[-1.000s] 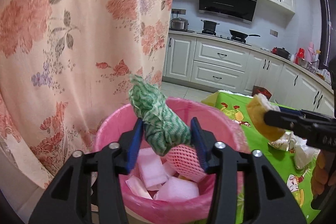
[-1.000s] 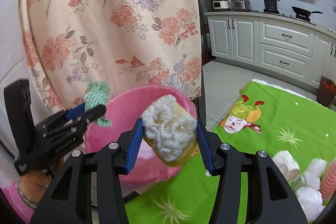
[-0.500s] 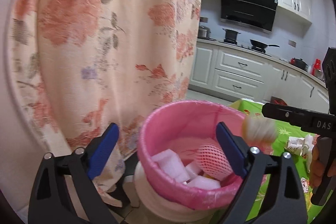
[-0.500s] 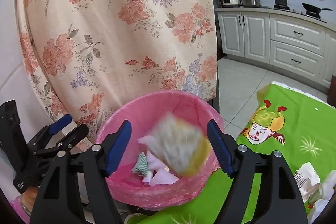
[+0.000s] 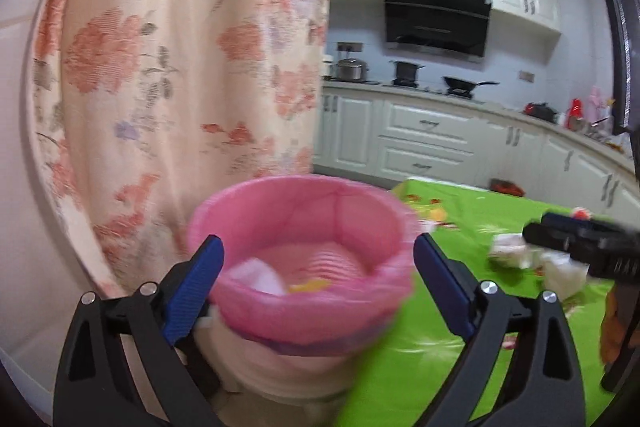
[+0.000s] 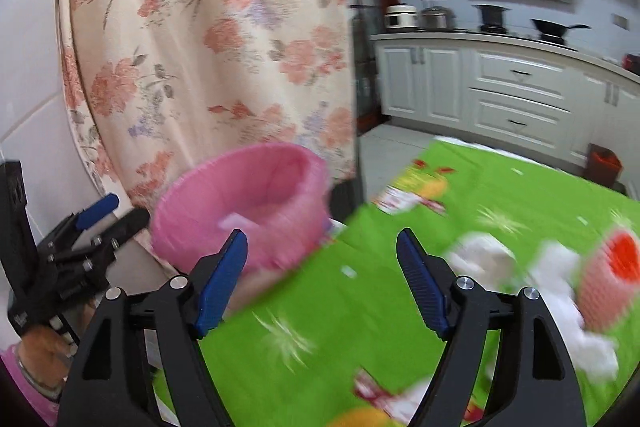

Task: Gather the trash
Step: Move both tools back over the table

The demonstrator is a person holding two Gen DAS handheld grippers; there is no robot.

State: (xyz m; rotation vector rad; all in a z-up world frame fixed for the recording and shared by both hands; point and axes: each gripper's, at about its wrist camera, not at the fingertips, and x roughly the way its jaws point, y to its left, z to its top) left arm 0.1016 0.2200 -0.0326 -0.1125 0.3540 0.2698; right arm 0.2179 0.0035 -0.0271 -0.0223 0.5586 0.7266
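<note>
Right up close, the right gripper [image 6: 322,275] is spread wide with nothing between its blue pads, poised over the green tabletop [image 6: 352,311]. The left gripper [image 5: 318,287] is just as wide apart and empty, framing the pink-lined trash bin [image 5: 304,291] that sits at the tabletop's edge. Inside the bin there's white and yellow scrap, blurred, hard to name. A little further out on the right wrist view lie the crumpled white wads [image 6: 484,259] and a pink foam net sleeve [image 6: 608,275], loose on the tabletop and well apart from the bin: that's the trash left to fetch.

Here's the worry: both views are smeared with motion, so a fast reach may land a pad on the cloth instead of the wad and drag the tabletop cover. The light wads could skid away from a one-sided touch. The bin stands right at the corner, so a careless swing could knock it over. Beyond hangs the floral curtain [image 5: 180,67], close enough behind the bin to snag. Far back, white kitchen cabinets [image 6: 520,99].
</note>
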